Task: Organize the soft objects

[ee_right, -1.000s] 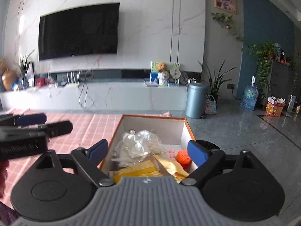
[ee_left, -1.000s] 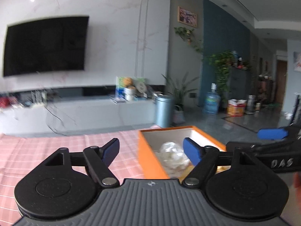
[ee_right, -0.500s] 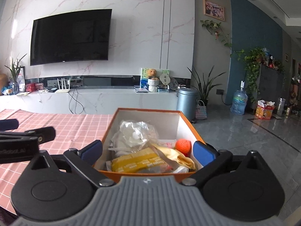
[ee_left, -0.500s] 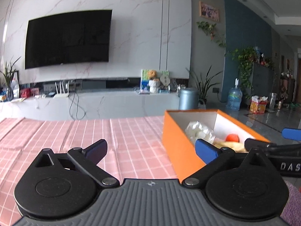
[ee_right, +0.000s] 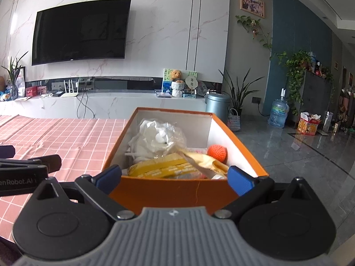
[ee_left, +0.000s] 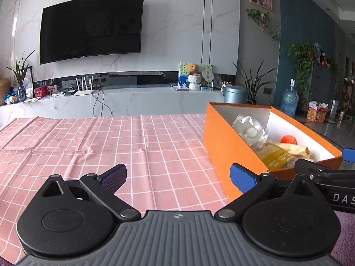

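Observation:
An orange box (ee_right: pixel 168 190) with white inner walls stands on the pink checked tablecloth (ee_left: pixel 111 146). Inside lie a clear bag of white pieces (ee_right: pixel 158 138), a yellow packet (ee_right: pixel 159 168), a crumpled yellowish wrapper (ee_right: pixel 204 160) and an orange knitted ball (ee_right: pixel 217 153). My right gripper (ee_right: pixel 175 178) is open, its fingers spread just in front of the box's near wall, nothing held. My left gripper (ee_left: pixel 177 175) is open over bare cloth, left of the box (ee_left: pixel 224 146). The bag (ee_left: pixel 250 130) and ball (ee_left: pixel 288 139) show in the left wrist view too.
The box sits at the table's right end, with grey floor (ee_right: pixel 299 155) beyond. The left gripper's arm (ee_right: pixel 24 173) reaches in at the left of the right wrist view. A TV (ee_left: pixel 91 26), a long cabinet (ee_left: pixel 133 99), a bin (ee_right: pixel 217 106) and plants stand far behind.
Both grippers have sunk toward the table, and their jaws stand slightly wider. The left view has swung left, so the box sits further right in it and more cloth shows.

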A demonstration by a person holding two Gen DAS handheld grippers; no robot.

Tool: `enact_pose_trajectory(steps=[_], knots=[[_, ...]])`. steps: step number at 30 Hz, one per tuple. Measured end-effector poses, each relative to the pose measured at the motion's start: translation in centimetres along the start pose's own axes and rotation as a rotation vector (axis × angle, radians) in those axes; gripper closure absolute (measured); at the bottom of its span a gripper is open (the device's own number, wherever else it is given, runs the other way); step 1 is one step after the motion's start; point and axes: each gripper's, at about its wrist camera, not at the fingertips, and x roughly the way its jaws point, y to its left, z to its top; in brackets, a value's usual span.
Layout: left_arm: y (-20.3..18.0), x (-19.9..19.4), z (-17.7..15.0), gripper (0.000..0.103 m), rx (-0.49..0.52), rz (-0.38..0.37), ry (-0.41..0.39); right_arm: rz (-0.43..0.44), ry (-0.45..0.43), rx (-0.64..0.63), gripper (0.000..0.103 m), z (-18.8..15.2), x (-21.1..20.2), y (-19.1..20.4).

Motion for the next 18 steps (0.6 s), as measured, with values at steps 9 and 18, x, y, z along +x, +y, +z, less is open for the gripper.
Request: enact_pose_trajectory(steps=[9,18], knots=[[-0.15,-0.32,0.05,0.000,0.013,0.007,0.000,0.008,-0.002,0.001,0.003,-0.24,-0.29,0.12],[-0.19,-0.68,0.32,0.000,0.014,0.012,0.000,0.010,-0.015,0.006,0.003,-0.27,-0.69,0.09]])
